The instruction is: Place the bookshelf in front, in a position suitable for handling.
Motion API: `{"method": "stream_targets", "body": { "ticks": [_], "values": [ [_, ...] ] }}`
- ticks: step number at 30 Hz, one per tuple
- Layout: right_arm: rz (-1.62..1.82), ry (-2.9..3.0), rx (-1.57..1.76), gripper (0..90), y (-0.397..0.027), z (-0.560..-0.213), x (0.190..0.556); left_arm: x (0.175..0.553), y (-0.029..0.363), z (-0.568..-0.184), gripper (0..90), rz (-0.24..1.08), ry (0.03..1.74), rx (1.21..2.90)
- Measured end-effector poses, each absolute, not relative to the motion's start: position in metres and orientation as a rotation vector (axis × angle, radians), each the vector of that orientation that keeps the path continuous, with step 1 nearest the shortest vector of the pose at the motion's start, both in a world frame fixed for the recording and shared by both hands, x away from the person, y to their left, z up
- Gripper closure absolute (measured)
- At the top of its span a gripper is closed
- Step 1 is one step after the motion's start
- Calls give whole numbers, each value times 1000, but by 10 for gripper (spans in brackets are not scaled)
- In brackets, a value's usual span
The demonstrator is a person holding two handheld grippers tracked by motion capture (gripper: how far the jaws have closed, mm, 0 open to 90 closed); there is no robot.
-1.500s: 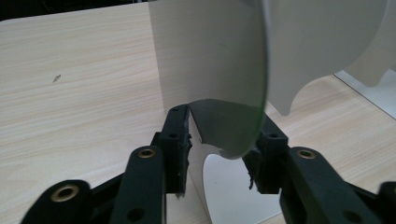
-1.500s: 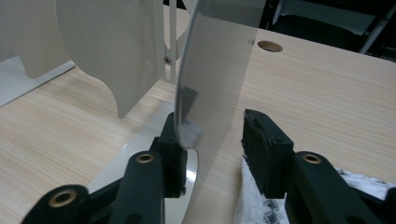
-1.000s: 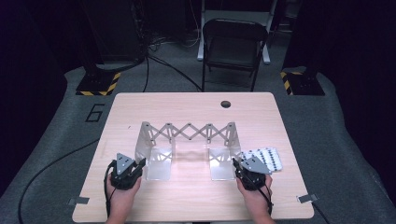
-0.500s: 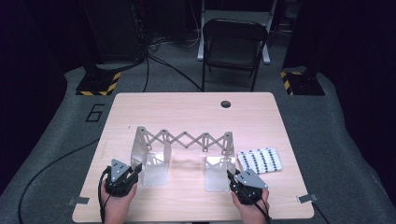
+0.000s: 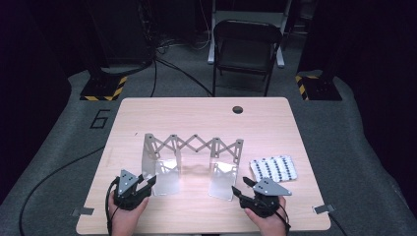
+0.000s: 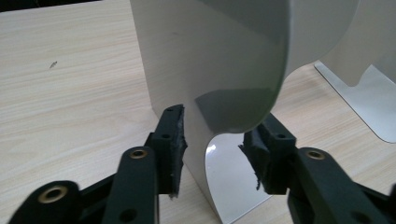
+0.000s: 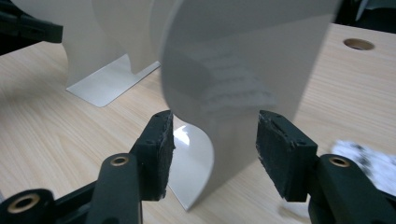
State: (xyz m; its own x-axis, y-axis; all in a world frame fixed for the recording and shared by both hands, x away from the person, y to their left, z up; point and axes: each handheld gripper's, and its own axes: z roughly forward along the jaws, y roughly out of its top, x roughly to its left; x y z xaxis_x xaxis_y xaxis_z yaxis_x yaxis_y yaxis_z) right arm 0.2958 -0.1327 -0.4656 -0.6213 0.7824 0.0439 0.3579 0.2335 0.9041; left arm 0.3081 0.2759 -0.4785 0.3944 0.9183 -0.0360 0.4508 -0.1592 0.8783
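Room: dark space, grey carpet, a folding chair (image 5: 242,46) beyond the far edge of the table (image 5: 196,115), and black-and-yellow striped bases to either side.
Surface: pale wood-grain tabletop with a round cable hole (image 5: 238,109) near its far edge.
Rack: an expanding metal bookend rack (image 5: 193,146) stands mid-table just ahead of both tools, a scissor lattice along its back linking two upright curved plates.
Rack contents: nothing stands between the plates; bare tabletop shows in the gap.
Left plate: the left end plate (image 6: 219,70) rises right in front of the left gripper (image 6: 212,147), its lower edge sitting between the jaws.
Left gripper: jaws apart, and they have just been opening; the pad on one side lies close against the plate, the other stands clear of it, so no clamp.
Right plate: the right end plate (image 7: 243,74) stands between the jaws of the right gripper (image 7: 215,149), foot flat on the wood.
Right gripper: jaws wide, just been opening, a gap on both sides of the plate.
Cloth: a white cloth with dark dots (image 5: 273,168) lies flat just beyond the right gripper, on its outer side, beside the right plate.
Hands: both hands sit at the near edge, one behind each tool.
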Motion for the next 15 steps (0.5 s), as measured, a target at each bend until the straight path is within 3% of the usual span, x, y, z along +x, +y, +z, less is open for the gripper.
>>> {"method": "stream_targets", "body": {
  "ticks": [7, 15],
  "values": [
    [1342, 2035, 1086, 426, -170, -461, 287, 307, 281, -480, 494, 672, 1196, 1765],
    [987, 1955, 1360, 285, -201, -494, 351, 305, 288, -480, 483, 670, 1222, 1753]
  ]
}}
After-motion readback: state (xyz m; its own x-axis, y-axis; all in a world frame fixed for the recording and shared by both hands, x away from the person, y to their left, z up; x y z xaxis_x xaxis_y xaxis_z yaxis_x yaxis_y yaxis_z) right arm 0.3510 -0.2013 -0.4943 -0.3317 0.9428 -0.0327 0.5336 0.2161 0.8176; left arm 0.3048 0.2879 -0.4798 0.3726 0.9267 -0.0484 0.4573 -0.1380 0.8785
